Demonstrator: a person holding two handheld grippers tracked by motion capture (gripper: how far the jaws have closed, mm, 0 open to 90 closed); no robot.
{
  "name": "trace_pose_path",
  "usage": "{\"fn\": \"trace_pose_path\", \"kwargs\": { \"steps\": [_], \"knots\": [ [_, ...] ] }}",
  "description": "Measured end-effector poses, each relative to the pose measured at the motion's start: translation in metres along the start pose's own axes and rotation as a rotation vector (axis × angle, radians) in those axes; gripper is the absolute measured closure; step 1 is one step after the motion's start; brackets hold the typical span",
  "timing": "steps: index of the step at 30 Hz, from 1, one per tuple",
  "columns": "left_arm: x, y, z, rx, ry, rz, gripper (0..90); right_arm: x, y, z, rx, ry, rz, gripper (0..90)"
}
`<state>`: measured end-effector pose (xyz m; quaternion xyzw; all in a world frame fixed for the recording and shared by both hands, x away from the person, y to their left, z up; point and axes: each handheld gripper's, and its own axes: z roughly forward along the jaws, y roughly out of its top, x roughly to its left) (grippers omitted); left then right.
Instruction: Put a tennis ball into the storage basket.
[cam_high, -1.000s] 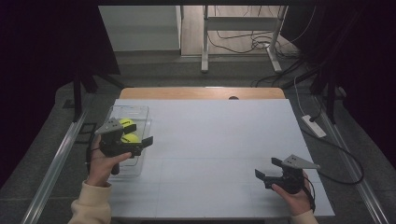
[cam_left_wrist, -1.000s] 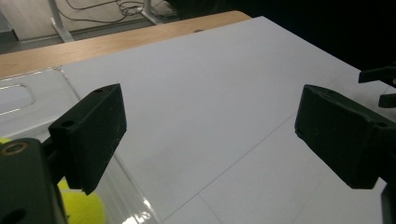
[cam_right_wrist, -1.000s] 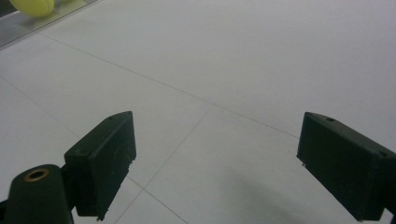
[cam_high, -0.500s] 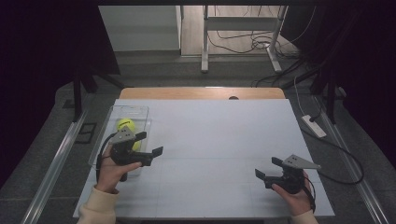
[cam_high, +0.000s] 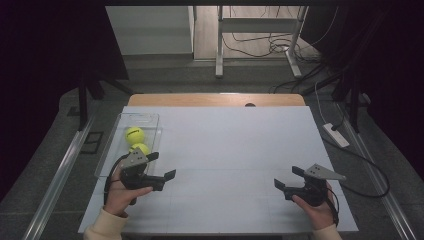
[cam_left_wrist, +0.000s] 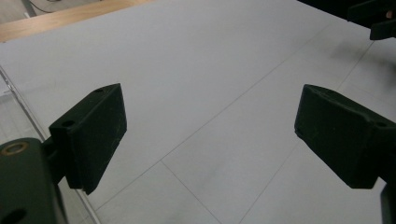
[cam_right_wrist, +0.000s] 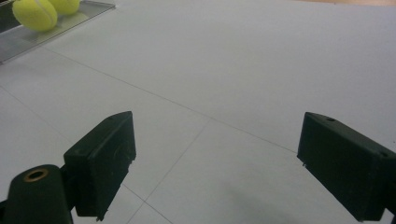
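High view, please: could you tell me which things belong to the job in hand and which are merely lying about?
Part of the job:
- two tennis balls
- clear tray that holds them
- left gripper, jaws open and empty, beside the tray

Lying about:
- right gripper, open and empty, far from the tray
- power strip and cables on the floor

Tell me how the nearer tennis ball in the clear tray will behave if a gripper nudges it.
The nearer tennis ball is round, so it would probably roll rather than slide. The clear tray has raised walls, which would likely stop it. It looks fuzzy, so open jaws should grip it without much slipping.
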<state>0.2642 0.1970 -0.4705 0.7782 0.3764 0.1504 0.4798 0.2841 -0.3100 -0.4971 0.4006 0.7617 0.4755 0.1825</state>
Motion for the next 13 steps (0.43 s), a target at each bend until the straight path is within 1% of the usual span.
{"fn": "trace_pose_path", "kwargs": {
  "steps": [13],
  "knots": [
    [0.0006, 0.0008, -0.0016, -0.010, 0.002, -0.008, 10.5, 0.0004, 0.0006, -0.0008, -0.002, -0.003, -0.007, 11.1]
  ]
}}
